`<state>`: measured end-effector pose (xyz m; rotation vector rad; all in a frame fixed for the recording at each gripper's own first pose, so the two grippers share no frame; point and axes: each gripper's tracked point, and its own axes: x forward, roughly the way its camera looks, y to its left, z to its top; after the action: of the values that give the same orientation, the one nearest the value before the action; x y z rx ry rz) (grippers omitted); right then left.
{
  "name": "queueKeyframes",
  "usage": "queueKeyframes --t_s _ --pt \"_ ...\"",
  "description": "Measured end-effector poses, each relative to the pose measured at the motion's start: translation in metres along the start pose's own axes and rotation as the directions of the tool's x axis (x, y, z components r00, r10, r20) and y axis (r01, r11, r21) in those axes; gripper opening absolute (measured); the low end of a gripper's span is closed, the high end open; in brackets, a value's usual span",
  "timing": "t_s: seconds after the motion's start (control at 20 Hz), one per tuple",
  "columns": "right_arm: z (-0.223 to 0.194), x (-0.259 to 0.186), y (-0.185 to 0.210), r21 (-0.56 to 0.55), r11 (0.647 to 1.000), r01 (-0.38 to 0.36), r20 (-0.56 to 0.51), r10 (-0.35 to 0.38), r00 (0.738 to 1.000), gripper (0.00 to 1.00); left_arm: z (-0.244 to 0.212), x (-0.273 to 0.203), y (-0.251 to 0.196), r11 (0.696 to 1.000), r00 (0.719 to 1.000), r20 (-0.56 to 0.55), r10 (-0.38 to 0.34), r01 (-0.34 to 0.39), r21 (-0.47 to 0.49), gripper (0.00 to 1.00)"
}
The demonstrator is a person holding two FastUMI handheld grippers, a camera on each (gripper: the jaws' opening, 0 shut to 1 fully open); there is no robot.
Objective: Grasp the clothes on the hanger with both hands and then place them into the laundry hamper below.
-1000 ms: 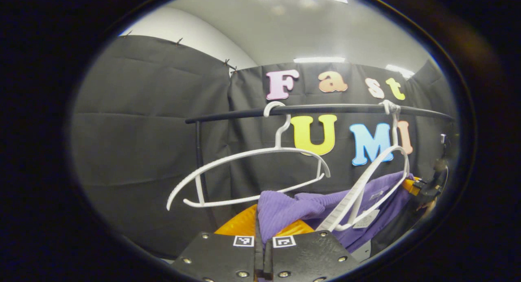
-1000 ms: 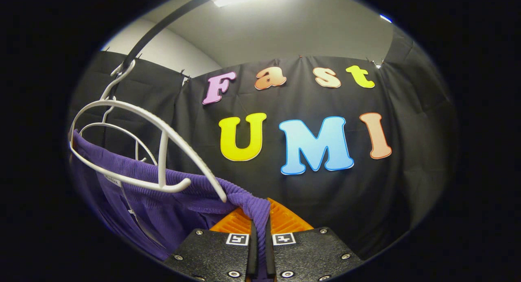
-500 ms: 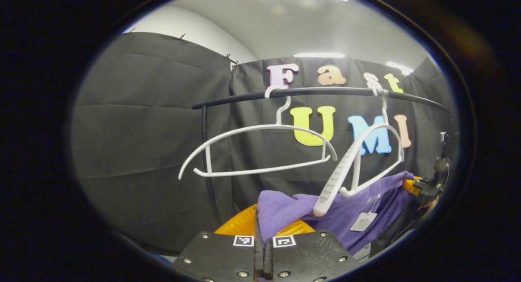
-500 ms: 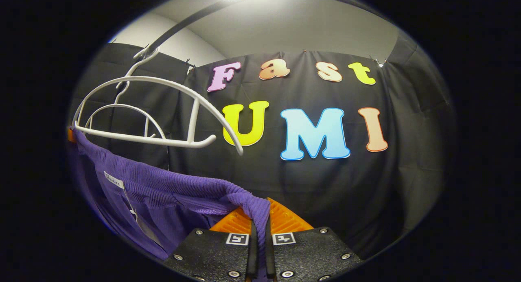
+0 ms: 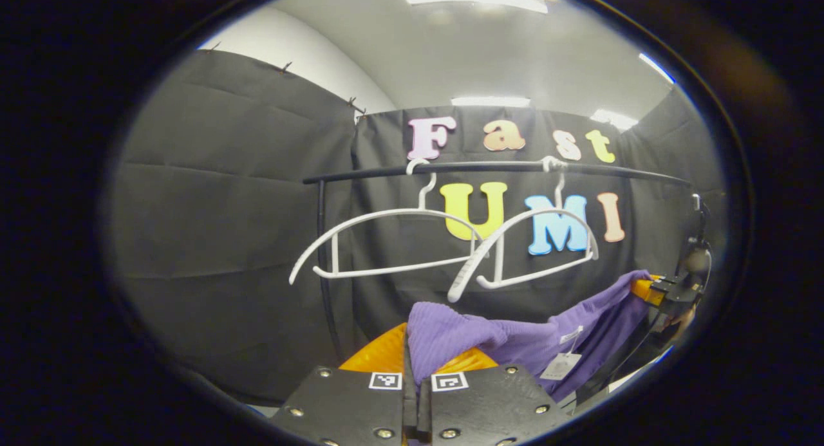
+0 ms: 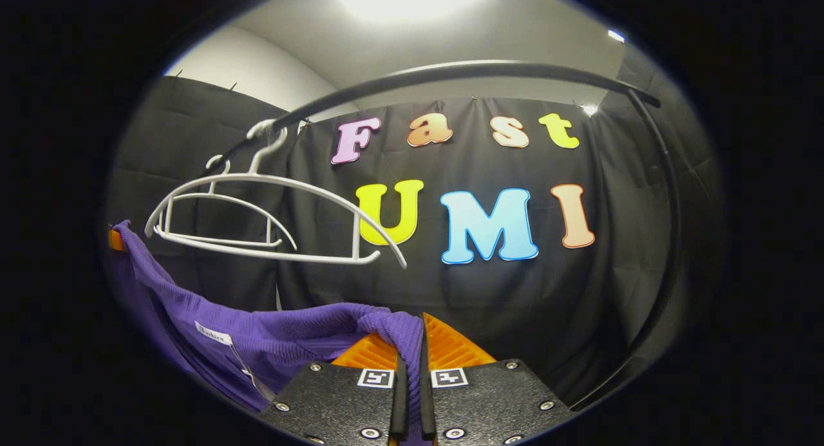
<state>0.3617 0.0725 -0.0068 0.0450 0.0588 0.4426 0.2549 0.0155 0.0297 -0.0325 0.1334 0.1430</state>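
Both claws — left claw (image 5: 417,369) and right claw (image 6: 409,362) — are clamped on the purple shirt (image 5: 515,343), below two bare hangers (image 5: 393,240) on the rail (image 5: 489,169).

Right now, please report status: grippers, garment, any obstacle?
Left gripper and right gripper shut on purple garment. Garment below white hangers, free of them. Hamper unseen.

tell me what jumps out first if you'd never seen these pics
The purple garment stands out: it stretches between the two claws, pinched in the left claw at the bottom of the left gripper view and in the right claw at the bottom of the right gripper view. Above it, two bare white hangers hang side by side on the black rail.
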Motion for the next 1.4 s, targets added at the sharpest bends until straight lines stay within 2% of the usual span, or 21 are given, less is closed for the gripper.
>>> queueKeyframes --t_s 0.2,0.4,0.75,1.1,1.4 --pt "0.030 -0.041 0.013 0.020 0.999 0.027 0.041 -0.027 0.999 0.07 0.030 -0.029 -0.004 0.998 0.996 0.053 -0.067 0.067 0.009 0.01" --pt "0.059 -0.082 0.039 0.037 0.999 0.019 0.076 -0.022 0.997 0.07 0.040 -0.061 -0.015 0.991 0.988 0.083 -0.133 0.134 -0.005 0.02" --pt "0.068 -0.144 0.093 0.037 0.999 -0.010 0.094 0.007 0.996 0.07 0.039 -0.102 -0.036 0.967 0.963 0.102 -0.248 0.253 -0.037 0.01" --pt "0.043 -0.175 0.144 0.051 0.997 -0.055 0.041 0.053 0.998 0.07 0.010 -0.126 -0.058 0.934 0.937 0.078 -0.341 0.347 -0.083 0.01" --pt "-0.011 -0.190 0.176 0.055 0.996 -0.073 -0.066 0.077 0.995 0.07 -0.040 -0.128 -0.071 0.916 0.925 0.031 -0.378 0.379 -0.131 0.02"
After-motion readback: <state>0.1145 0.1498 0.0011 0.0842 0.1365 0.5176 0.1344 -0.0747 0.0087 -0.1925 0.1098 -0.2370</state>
